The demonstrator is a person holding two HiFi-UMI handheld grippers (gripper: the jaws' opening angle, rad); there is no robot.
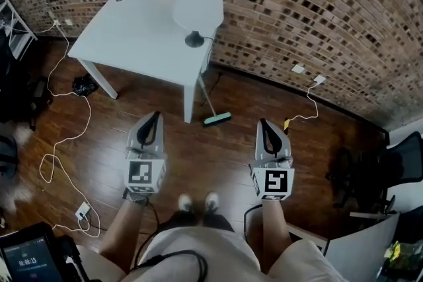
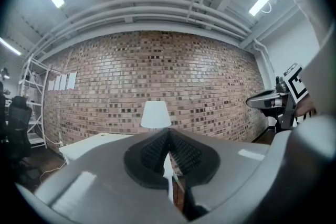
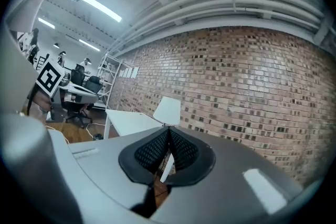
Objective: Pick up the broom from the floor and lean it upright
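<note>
The broom [image 1: 217, 119] has a teal head resting on the wooden floor, and its thin handle slants up against the near right corner of the white table [image 1: 132, 36]. Both grippers are held level in front of me, well short of the broom and apart from it. My left gripper [image 1: 156, 114] is shut with nothing between its pads, and its tip [image 2: 168, 131] points at the brick wall. My right gripper [image 1: 263, 121] is also shut and empty, its tip [image 3: 169, 128] aimed toward the table and lamp. The broom is hidden behind the jaws in both gripper views.
A white lamp [image 1: 197, 4] stands on the table's right end. White cables [image 1: 66, 135] and a power strip [image 1: 82, 211] trail over the floor at left, near a black bag [image 1: 84, 84]. An office chair [image 1: 390, 168] stands at right. My feet [image 1: 195, 201] are below the grippers.
</note>
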